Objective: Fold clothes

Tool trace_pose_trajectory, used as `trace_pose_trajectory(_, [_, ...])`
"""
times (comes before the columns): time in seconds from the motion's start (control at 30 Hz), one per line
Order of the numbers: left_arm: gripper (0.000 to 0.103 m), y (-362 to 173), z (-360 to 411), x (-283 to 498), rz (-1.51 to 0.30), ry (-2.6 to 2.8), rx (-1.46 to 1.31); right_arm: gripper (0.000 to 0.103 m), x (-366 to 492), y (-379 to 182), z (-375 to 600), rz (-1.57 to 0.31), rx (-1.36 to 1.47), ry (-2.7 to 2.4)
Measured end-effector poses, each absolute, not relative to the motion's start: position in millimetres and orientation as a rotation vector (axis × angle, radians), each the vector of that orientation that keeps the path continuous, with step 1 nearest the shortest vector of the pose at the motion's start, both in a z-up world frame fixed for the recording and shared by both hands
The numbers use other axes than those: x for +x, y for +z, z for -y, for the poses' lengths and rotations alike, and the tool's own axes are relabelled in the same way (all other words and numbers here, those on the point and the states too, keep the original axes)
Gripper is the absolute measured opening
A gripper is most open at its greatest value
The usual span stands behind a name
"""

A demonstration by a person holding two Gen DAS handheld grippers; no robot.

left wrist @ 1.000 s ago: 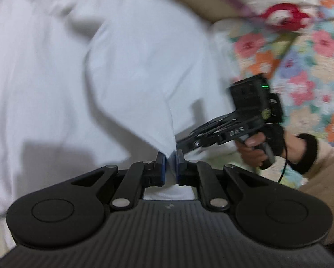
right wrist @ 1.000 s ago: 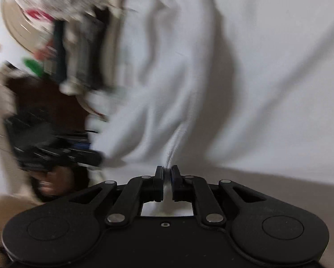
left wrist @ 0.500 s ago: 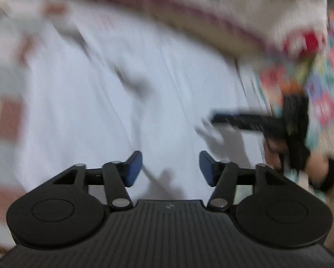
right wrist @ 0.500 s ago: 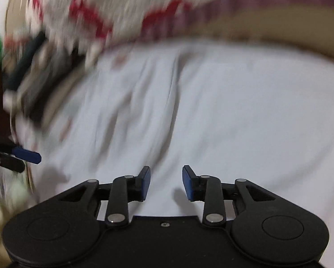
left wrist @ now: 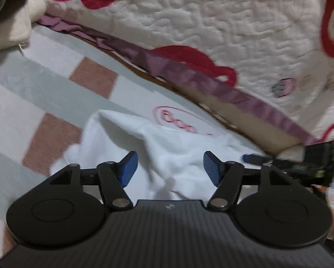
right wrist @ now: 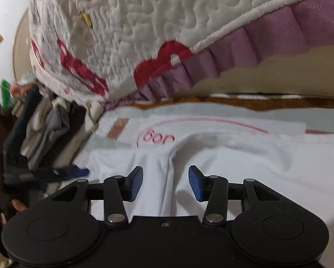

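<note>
A white garment (left wrist: 167,151) lies rumpled on a pale checked blanket (left wrist: 32,93), and the same white garment (right wrist: 234,163) shows a raised fold running toward the camera in the right wrist view. My left gripper (left wrist: 168,167) hovers over it with its jaws opening and nothing pinched between the blue pads. My right gripper (right wrist: 165,182) also hangs above the cloth, jaws opening, pads clear of the fabric. The right gripper's blue fingertip (left wrist: 248,157) pokes in from the right edge of the left wrist view, and the left one's fingertip (right wrist: 82,171) shows at the left of the right wrist view.
A quilted cream bedspread (left wrist: 211,22) with red shapes and a purple frill (right wrist: 234,55) hangs along the far side. A pile of folded clothes (right wrist: 46,125) stands at the left. A hand (right wrist: 17,204) grips the left tool's handle.
Both grippers were shut on the white garment's edge a second ago; they have let go and opened. Both have swung away, so the blanket and bedspread now fill the view.
</note>
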State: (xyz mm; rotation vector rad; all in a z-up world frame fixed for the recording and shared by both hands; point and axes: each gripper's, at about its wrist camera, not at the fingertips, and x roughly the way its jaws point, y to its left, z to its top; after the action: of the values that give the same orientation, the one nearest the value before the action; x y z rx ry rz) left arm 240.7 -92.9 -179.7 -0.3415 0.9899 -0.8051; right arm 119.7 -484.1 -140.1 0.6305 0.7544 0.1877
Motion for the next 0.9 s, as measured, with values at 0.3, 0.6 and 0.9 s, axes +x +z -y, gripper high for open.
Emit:
trace_pose_trajectory(0.3, [0.003, -175.1, 109.9, 278.1, -0.874, -0.805, -0.204, 0.051, 146.4, -169.5, 484.1, -0.730, 0.697, 0.234])
trace_pose_trajectory(0.6, [0.002, -161.0, 136.2, 309.5, -0.866, -0.806, -0.124, 0.041, 180.8, -174.2, 485.5, -0.670, 0.757, 0.304])
trace_pose_trajectory(0.9, [0.002, -176.2, 153.3, 324.5, -0.841, -0.761, -0.032, 0.009, 190.9, -193.3, 494.8, -0.668, 0.726, 0.139])
